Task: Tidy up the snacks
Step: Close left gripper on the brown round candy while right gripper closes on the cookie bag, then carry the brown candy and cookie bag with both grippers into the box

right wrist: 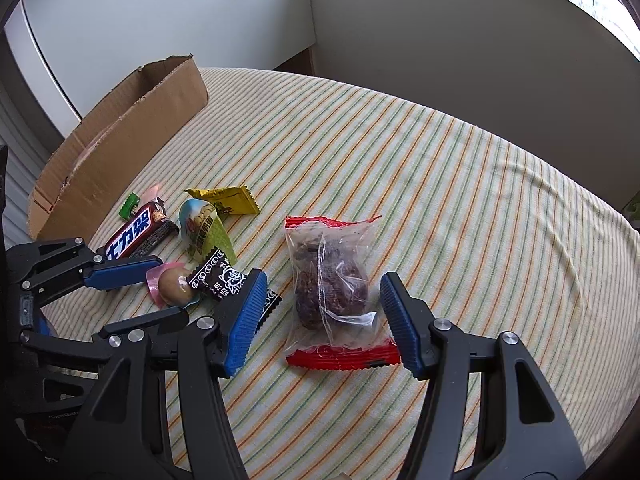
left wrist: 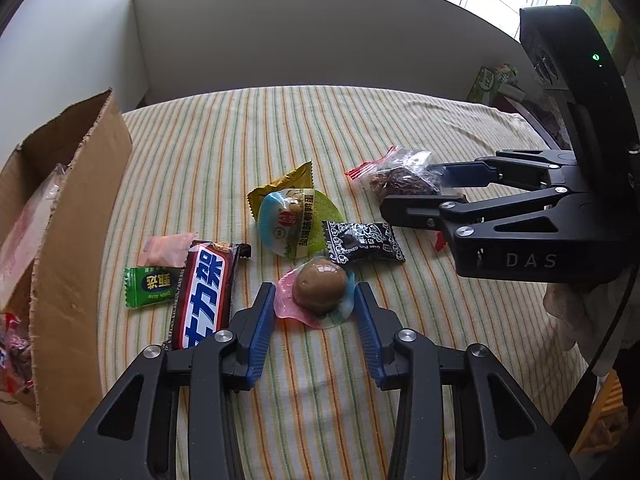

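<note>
We count seven loose snacks on the striped counter (right wrist: 440, 152) and one cardboard box (left wrist: 76, 216) at its left edge. Our left gripper (left wrist: 315, 308) has its fingers spread around a brown egg in a clear pink-edged pack (left wrist: 318, 294), not pressing it. Our right gripper (right wrist: 324, 320) stands with fingers apart around a clear red-ended bag of dark cake (right wrist: 332, 280).

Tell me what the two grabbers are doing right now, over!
Left gripper open around the brown egg snack. Right gripper open around the red-edged clear packet. Black candy wrapper beside right gripper's near finger. Cardboard box waiting.
</note>
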Tool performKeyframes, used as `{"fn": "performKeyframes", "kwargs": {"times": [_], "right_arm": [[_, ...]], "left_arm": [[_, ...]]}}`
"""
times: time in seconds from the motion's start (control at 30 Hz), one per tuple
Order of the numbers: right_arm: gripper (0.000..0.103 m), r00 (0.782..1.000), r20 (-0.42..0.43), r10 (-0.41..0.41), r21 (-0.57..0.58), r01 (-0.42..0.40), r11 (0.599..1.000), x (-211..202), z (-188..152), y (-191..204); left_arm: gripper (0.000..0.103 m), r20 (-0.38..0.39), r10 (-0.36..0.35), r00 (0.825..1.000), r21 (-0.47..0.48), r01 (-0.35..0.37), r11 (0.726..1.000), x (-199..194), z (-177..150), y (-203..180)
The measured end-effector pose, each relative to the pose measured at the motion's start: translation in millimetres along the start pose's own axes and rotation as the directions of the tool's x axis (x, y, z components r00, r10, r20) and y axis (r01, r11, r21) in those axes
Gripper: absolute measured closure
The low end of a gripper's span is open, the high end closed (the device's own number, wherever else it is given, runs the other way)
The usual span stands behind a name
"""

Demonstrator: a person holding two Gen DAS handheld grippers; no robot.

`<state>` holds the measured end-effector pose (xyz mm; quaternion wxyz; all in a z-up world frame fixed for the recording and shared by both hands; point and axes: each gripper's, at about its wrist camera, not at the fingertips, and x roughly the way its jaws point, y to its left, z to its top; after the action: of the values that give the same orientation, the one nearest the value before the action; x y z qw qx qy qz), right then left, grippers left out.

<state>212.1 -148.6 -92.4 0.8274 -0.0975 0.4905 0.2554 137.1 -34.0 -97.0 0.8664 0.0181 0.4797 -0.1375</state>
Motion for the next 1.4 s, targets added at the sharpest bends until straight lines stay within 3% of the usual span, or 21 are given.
{"fn": "performKeyframes", "kwargs": {"times": [0.07,0.1,0.73,1.03,1.4], "right_arm": [[0.057,1.0,-0.011,-0.019,-0.014,0.019,1.0,1,-3,2],[0.059,1.0,-0.008,-0.027,-0.02,0.027,0.999,0,-5,3],[0.064,0.994,0.099,-0.053,0.021,0.051,0.998,-61,-14,15],[0.064,0.982,0.188,-0.006,-0.003,0.007,1.0,-88,25,41],[0.064,0.97,0.233,0.068,-0.086,-0.05,0.995,-82,87,96]], "left_arm": [[0.067,0.004,-0.002,1.0,0.0,0.002,1.0,-1,-1,0],[0.068,0.005,-0.004,1.0,-0.002,0.004,1.0,-2,-3,0],[0.072,0.079,-0.011,0.997,-0.037,0.014,0.999,-48,-17,5],[0.072,0.16,0.019,0.987,-0.068,-0.008,0.998,-85,-9,31],[0.072,0.231,0.119,0.966,-0.187,-0.076,0.979,-118,10,112]]}}
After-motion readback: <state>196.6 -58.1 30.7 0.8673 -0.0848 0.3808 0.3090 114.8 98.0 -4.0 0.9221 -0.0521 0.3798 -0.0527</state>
